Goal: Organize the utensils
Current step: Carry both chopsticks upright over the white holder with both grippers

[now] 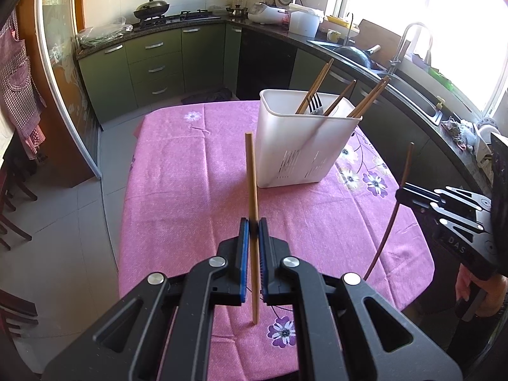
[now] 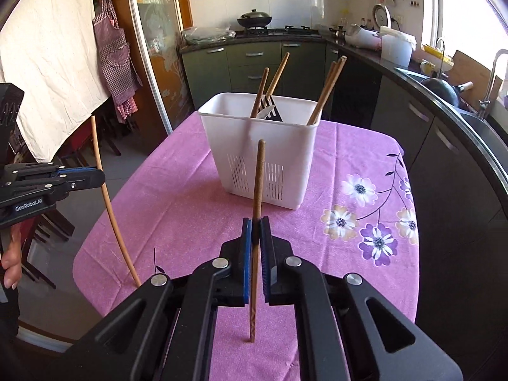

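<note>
A white utensil holder [image 1: 301,146] [image 2: 260,158] stands on the pink flowered tablecloth [image 1: 197,171] [image 2: 177,200], with several brown chopsticks [image 1: 314,87] [image 2: 327,90] and a dark fork [image 1: 315,103] [image 2: 271,109] sticking out. My left gripper [image 1: 253,227] is shut on a light bamboo chopstick [image 1: 250,171], held upright above the cloth, short of the holder. My right gripper [image 2: 256,225] is shut on a darker brown chopstick [image 2: 258,177], also upright in front of the holder. Each gripper shows at the edge of the other view: the right one [image 1: 400,190] and the left one [image 2: 101,176].
Dark kitchen counters wrap around behind and to the right, with a sink and tap [image 1: 412,47], a wok [image 2: 254,19] on the stove and a rice cooker [image 1: 270,12]. A checked apron [image 2: 116,50] hangs by the sliding door. A hand [image 2: 11,263] grips the left tool.
</note>
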`<move>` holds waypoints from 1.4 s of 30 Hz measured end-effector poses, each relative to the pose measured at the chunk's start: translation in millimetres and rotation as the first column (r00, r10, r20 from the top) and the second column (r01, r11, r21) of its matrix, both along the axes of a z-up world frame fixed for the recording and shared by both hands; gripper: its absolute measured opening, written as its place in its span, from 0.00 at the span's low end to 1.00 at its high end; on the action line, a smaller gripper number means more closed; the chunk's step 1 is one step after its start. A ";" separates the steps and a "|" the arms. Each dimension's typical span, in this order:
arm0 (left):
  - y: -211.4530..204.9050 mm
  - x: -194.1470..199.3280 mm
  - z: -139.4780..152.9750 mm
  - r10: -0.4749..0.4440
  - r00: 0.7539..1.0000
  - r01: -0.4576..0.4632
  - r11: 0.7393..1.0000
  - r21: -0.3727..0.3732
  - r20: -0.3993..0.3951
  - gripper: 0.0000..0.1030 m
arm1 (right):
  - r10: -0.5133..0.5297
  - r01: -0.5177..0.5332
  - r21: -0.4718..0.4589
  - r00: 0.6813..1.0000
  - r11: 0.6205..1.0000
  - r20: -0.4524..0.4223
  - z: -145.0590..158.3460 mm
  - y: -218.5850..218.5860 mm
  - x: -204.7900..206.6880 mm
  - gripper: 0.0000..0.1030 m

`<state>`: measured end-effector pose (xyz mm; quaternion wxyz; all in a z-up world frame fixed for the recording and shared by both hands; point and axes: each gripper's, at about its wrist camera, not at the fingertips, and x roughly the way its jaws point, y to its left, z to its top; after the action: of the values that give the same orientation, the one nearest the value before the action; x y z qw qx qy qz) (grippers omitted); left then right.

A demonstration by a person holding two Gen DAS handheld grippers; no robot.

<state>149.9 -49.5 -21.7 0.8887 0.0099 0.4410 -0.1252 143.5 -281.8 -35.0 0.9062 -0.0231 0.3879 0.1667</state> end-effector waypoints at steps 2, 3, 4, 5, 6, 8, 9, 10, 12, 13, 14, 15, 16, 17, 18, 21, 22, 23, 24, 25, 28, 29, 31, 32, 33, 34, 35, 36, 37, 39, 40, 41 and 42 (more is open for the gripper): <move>-0.1 -2.7 0.8 -0.001 1.000 0.001 1.000 0.002 0.006 0.06 | -0.006 0.006 0.008 1.000 1.000 0.014 3.0 -8.7 -12.6 0.06; 0.0 -4.6 1.0 -0.002 1.000 0.002 1.000 0.003 0.011 0.06 | -0.011 0.010 0.014 1.000 1.000 0.021 4.6 -15.3 -20.6 0.06; 0.2 -6.2 1.3 -0.002 1.000 0.002 1.000 0.006 0.015 0.06 | -0.014 0.014 0.019 1.000 1.000 0.026 6.4 -19.3 -25.7 0.06; 0.1 -7.7 1.8 -0.003 1.000 0.003 1.000 0.008 0.018 0.06 | -0.016 0.015 0.024 0.999 1.000 0.030 6.1 -20.7 -34.2 0.06; 0.0 -8.8 2.4 -0.004 1.000 0.004 1.000 0.008 0.020 0.06 | -0.018 0.017 0.026 0.999 1.000 0.034 6.8 -23.3 -38.6 0.06; 0.5 -10.7 3.1 -0.007 1.000 0.007 1.000 0.007 0.020 0.06 | -0.021 0.020 0.029 0.999 0.999 0.039 7.4 -27.0 -45.2 0.06; 0.3 -11.6 3.6 -0.009 1.000 0.009 1.000 0.007 0.021 0.06 | -0.021 0.020 0.033 0.999 0.999 0.039 7.5 -29.0 -46.4 0.07; 0.4 -12.3 3.9 -0.009 1.000 0.009 1.000 0.008 0.022 0.06 | -0.022 0.020 0.037 0.999 0.999 0.038 8.1 -30.4 -47.8 0.07; 0.1 -14.1 4.1 -0.010 1.000 0.010 1.000 0.010 0.024 0.06 | -0.023 0.022 0.041 0.999 0.999 0.038 7.6 -31.4 -47.6 0.06; -0.2 -14.7 4.5 -0.010 1.000 0.010 1.000 0.011 0.025 0.06 | -0.022 0.020 0.042 0.999 0.999 0.038 7.4 -30.9 -47.3 0.06; -1.3 -15.1 5.2 -0.011 1.000 0.011 1.000 0.012 0.027 0.06 | -0.020 0.018 0.044 0.999 0.999 0.038 7.9 -30.2 -47.0 0.06; -1.5 -15.9 5.8 -0.013 1.000 0.012 1.000 0.012 0.029 0.06 | -0.019 0.017 0.044 0.999 0.999 0.041 8.6 -29.2 -46.8 0.06; -1.9 -16.1 6.8 -0.014 0.999 0.014 1.000 0.013 0.031 0.06 | -0.018 0.016 0.045 0.999 0.999 0.044 9.2 -28.9 -46.3 0.06; -1.8 -16.6 8.0 -0.015 0.999 0.014 1.000 0.012 0.034 0.06 | -0.016 0.014 0.048 0.999 0.999 0.048 10.6 -28.3 -46.2 0.06; -1.6 -16.6 9.2 -0.015 0.999 0.014 1.000 0.011 0.037 0.06 | -0.016 0.013 0.049 0.999 0.999 0.052 11.7 -27.9 -45.3 0.06; -1.5 -15.4 12.3 -0.015 0.999 0.014 1.000 0.009 0.045 0.06 | -0.011 0.008 0.054 0.998 0.998 0.059 16.1 -25.9 -42.5 0.06; -1.1 -15.1 13.1 -0.015 0.999 0.014 1.000 0.007 0.047 0.06 | -0.013 0.009 0.057 0.998 0.998 0.062 17.9 -25.7 -41.1 0.06; -1.2 -14.1 14.4 -0.015 0.999 0.015 1.000 0.006 0.049 0.06 | -0.014 0.010 0.059 0.998 0.998 0.067 20.3 -25.0 -39.8 0.06; -1.7 -13.2 15.8 -0.015 0.999 0.015 1.000 0.006 0.052 0.06 | -0.015 0.010 0.062 0.997 0.998 0.072 23.3 -24.7 -38.2 0.06; -2.1 -12.0 17.6 -0.016 0.998 0.016 1.000 0.005 0.054 0.06 | -0.015 0.010 0.066 0.997 0.998 0.078 26.6 -24.2 -36.7 0.06; -3.8 -6.8 26.5 -0.021 0.998 0.021 1.000 0.003 0.065 0.06 | -0.013 0.006 0.074 0.995 0.997 0.102 40.0 -22.3 -30.7 0.06; -5.1 -4.9 30.6 -0.024 0.997 0.024 1.000 0.003 0.070 0.06 | -0.013 0.005 0.076 0.994 0.997 0.110 44.9 -22.6 -27.6 0.06; -8.5 -1.2 40.7 -0.031 0.996 0.031 1.000 0.006 0.086 0.06 | -0.009 -0.001 0.080 0.992 0.997 0.126 57.3 -20.2 -23.0 0.06; -10.3 -0.1 45.9 -0.035 0.995 0.034 0.999 0.009 0.095 0.06 | -0.006 -0.005 0.081 0.991 0.997 0.134 63.7 -19.1 -20.7 0.06; -12.4 1.8 52.2 -0.039 0.994 0.038 0.999 0.011 0.105 0.06 | -0.004 -0.008 0.082 0.990 0.997 0.143 70.3 -18.0 -18.3 0.06; -14.5 3.6 58.6 -0.044 0.993 0.043 0.999 0.013 0.113 0.06 | 0.000 -0.012 0.081 0.988 0.997 0.152 77.1 -16.8 -15.7 0.06; -16.3 5.2 65.5 -0.050 0.991 0.048 0.999 0.014 0.122 0.06 | 0.002 -0.015 0.080 0.987 0.997 0.161 84.3 -15.3 -13.5 0.06; -18.3 7.2 72.1 -0.054 0.990 0.053 0.998 0.013 0.130 0.06 | 0.004 -0.018 0.079 0.985 0.997 0.170 90.7 -13.9 -11.4 0.06; -20.1 9.2 79.6 -0.058 0.989 0.057 0.998 0.011 0.139 0.06 | 0.007 -0.021 0.079 0.984 0.997 0.178 97.2 -12.7 -9.0 0.06; -24.0 12.8 94.7 -0.065 0.985 0.065 0.998 0.008 0.160 0.06 | 0.010 -0.026 0.081 0.981 0.996 0.192 109.8 -10.9 -3.7 0.06; -25.7 14.9 102.2 -0.067 0.983 0.067 0.998 0.007 0.171 0.06 | 0.010 -0.027 0.083 0.980 0.996 0.199 115.7 -10.5 -0.4 0.06; -27.4 16.9 108.7 -0.069 0.981 0.070 0.998 0.005 0.181 0.06 | 0.010 -0.027 0.083 0.979 0.996 0.205 121.8 -10.3 3.3 0.06; -29.6 18.4 116.0 -0.074 0.978 0.075 0.997 0.002 0.193 0.06 | 0.009 -0.027 0.086 0.977 0.996 0.211 127.8 -10.5 7.4 0.06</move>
<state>168.2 -79.1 94.4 0.9220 0.0364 0.3517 -0.1581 150.9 -292.2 92.9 0.9408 -0.0039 0.2817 0.1886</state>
